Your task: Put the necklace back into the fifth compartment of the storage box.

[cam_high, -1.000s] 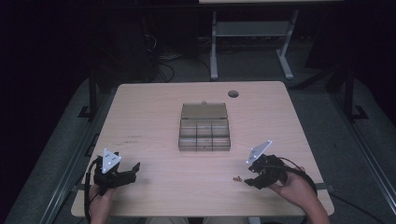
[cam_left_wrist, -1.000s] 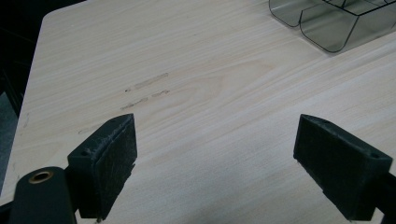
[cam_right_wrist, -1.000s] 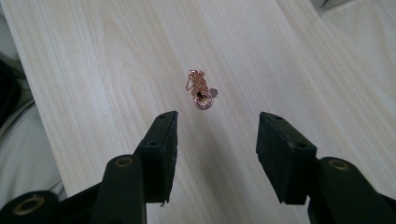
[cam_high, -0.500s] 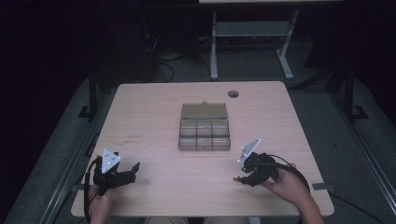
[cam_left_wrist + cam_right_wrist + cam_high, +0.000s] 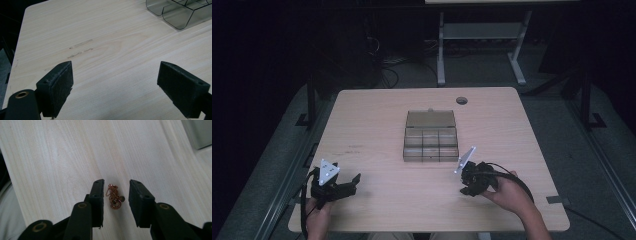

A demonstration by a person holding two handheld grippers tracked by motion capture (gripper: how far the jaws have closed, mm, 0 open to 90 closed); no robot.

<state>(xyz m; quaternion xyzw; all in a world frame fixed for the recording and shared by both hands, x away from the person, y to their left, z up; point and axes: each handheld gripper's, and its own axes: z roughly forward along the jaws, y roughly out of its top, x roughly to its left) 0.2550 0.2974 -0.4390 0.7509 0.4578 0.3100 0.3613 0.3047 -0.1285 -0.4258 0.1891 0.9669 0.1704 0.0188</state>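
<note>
The right hand-held gripper (image 5: 116, 200) is lowered to the desk (image 5: 372, 125), its jaws partly open on either side of a small rose-gold chain with a ring (image 5: 113, 196), not yet touching it. The chain lies on the wood just in front of the clear compartment box (image 5: 430, 136). The left hand-held gripper (image 5: 115, 92) rests wide open and empty near the desk's front left corner

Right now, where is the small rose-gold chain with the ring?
In the right gripper view, the rose-gold chain lies on the wooden table between the right claw jaws, which flank it without touching.
</note>
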